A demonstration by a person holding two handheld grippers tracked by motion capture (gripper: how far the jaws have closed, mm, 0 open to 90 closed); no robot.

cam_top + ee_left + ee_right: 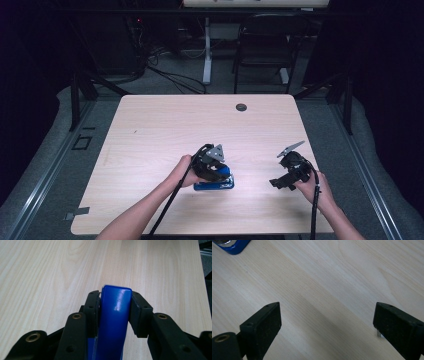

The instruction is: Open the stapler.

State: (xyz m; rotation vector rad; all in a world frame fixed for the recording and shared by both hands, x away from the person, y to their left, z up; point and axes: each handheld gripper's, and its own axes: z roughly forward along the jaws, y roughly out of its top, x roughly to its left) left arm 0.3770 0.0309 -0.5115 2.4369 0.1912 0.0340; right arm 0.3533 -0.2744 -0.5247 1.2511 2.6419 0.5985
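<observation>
A glossy blue stapler (113,320) sits between black jaws (table (165,125) pale wood-grain).

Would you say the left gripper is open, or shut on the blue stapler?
Shut on it: in the left gripper view, both pads of the left gripper press against the sides of the blue stapler.

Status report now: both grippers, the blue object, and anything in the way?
Left gripper shut on blue stapler. Right gripper open, nothing between its fingers, over bare table. Nothing in the way.
</observation>
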